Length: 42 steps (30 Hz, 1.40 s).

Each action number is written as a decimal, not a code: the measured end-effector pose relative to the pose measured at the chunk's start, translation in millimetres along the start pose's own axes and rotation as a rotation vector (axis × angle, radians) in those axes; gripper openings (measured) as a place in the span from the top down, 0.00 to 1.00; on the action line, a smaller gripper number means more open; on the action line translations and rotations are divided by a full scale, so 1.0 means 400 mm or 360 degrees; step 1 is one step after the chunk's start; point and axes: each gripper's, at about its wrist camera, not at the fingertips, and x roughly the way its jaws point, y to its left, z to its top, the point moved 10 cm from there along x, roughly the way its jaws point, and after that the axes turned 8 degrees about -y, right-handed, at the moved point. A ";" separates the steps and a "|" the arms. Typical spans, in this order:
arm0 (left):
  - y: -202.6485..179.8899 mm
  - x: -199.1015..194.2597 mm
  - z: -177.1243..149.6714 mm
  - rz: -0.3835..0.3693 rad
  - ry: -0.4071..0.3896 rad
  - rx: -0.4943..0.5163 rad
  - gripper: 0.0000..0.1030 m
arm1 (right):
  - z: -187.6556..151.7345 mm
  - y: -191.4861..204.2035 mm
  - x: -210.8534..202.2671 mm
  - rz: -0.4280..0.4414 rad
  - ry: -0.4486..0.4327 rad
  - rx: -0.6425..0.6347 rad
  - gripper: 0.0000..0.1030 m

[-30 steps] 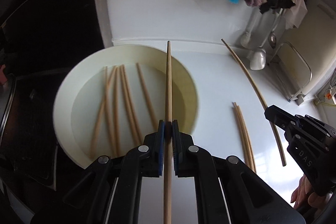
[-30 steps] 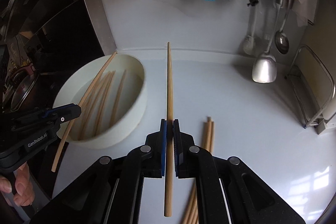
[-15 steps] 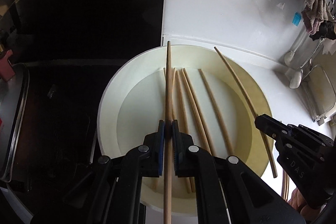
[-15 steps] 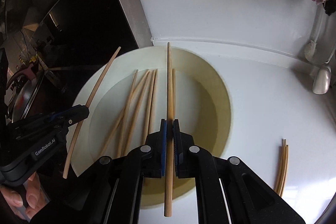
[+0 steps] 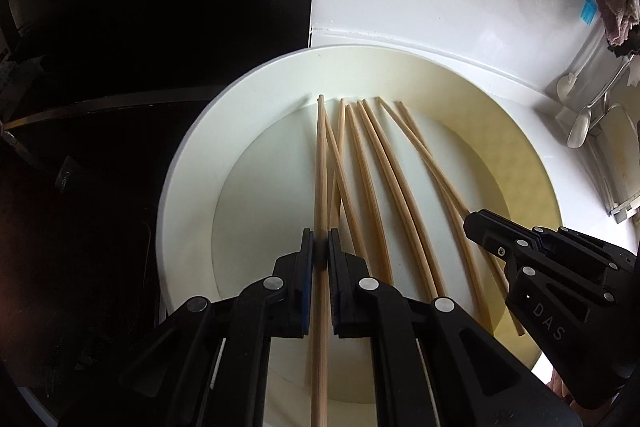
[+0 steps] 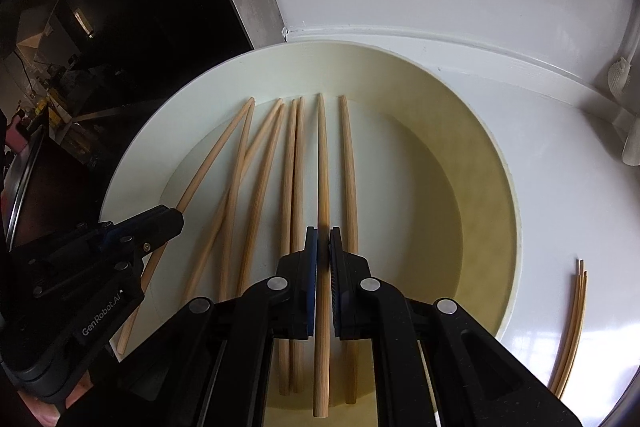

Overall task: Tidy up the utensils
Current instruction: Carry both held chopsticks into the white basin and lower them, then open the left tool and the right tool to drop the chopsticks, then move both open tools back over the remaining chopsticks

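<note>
While your left gripper (image 5: 320, 251) and right gripper (image 6: 323, 247) each clamp one slender wooden chopstick (image 5: 321, 163) inside the round cream plastic basin (image 5: 188, 163), releasing unevenly could cross sticks. Its rim crowds both hands; open white counter (image 6: 560, 187) lies rightward, holding three more chopsticks (image 6: 576, 323).

Crowded bowl, open bench to the right

We see loose chopsticks (image 6: 256, 187) covering the left floor of the bowl (image 6: 504, 187); its right side lies bare, and the bench (image 6: 560, 187) beyond holds only spare chopsticks (image 6: 576, 319).
</note>
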 end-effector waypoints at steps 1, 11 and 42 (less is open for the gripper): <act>-0.003 0.006 0.000 -0.0003 0.0005 0.0004 0.93 | -0.003 -0.001 0.008 -0.0001 0.0012 0.0003 0.94; 0.000 0.021 -0.005 0.0018 0.0049 0.0026 0.91 | -0.017 -0.009 0.024 0.0005 0.0051 0.0033 0.93; 0.009 -0.237 -0.054 0.0116 -0.0114 -0.0061 0.21 | -0.092 -0.051 -0.226 -0.0021 -0.0102 0.0072 0.51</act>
